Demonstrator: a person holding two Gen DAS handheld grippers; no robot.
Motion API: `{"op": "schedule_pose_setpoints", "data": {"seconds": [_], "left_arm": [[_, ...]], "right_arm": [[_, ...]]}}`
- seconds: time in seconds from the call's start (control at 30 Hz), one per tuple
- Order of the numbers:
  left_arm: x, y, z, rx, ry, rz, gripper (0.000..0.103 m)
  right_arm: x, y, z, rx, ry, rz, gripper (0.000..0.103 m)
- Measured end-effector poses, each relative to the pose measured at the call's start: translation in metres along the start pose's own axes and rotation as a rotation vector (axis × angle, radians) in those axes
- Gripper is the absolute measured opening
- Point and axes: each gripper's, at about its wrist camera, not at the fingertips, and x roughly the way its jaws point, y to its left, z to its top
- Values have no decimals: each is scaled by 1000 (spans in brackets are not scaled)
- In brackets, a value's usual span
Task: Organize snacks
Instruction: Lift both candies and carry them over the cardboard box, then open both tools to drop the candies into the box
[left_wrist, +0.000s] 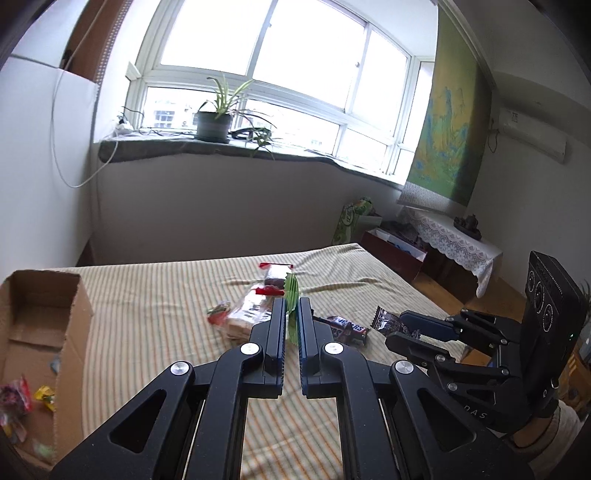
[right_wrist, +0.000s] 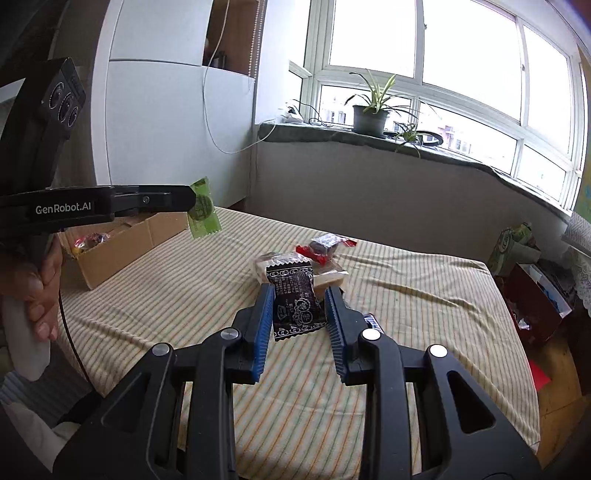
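Left wrist view: the left claw (left_wrist: 291, 314) is pinching a thin green packet (left_wrist: 291, 295) edge-on, its jaws closed almost together with the packet standing upright between them, lifted clear of the bed (left_wrist: 147, 306). The bed is wearing a striped yellow cover. Beyond the claw, a small pile of snacks (left_wrist: 251, 314) is lying in the middle of the cover, and a dark chocolate bar (left_wrist: 347, 328) is lying just to its right. At the left edge, an open cardboard box (left_wrist: 40, 314) is sitting on the bed with a few bright wrapped sweets inside. At the right, the right claw (left_wrist: 402, 326) is reaching in from the side, gripping a black packet (left_wrist: 388, 321).

Right wrist view: the right claw (right_wrist: 300, 299) is holding the black packet (right_wrist: 295, 299) flat between its blue pads, jaws only partly apart and pressing on the packet's two sides, above the bed (right_wrist: 406, 295). Behind it, the pile of snacks (right_wrist: 314, 258) is resting on the striped cover. At the left, the left claw (right_wrist: 192, 201) is reaching across, held by a hand (right_wrist: 40, 280), with the green packet (right_wrist: 203, 210) hanging from its tip in the air near the cardboard box (right_wrist: 122, 240). A potted plant (right_wrist: 371, 110) is standing on the windowsill behind.
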Motion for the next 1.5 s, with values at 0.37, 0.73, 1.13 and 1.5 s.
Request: {"op": "schedule_pose_setpoints", "data": {"seconds": [0.37,0.73,1.13,1.5], "left_arm": [[-96,93,-24,-147,-131,226,5],[-143,153,-42,-238,-178,384,5],[-128,186,-60,-300,-127,385,5],[-142,211,-74,-404,-107,472,25]], "right_arm": [[35,123,45,-135,-26,234,30],[64,237,84,-252,-80,442,30],[115,261,113,-270,-69,470,30],[144,251,84,-260,21,451,49]]}}
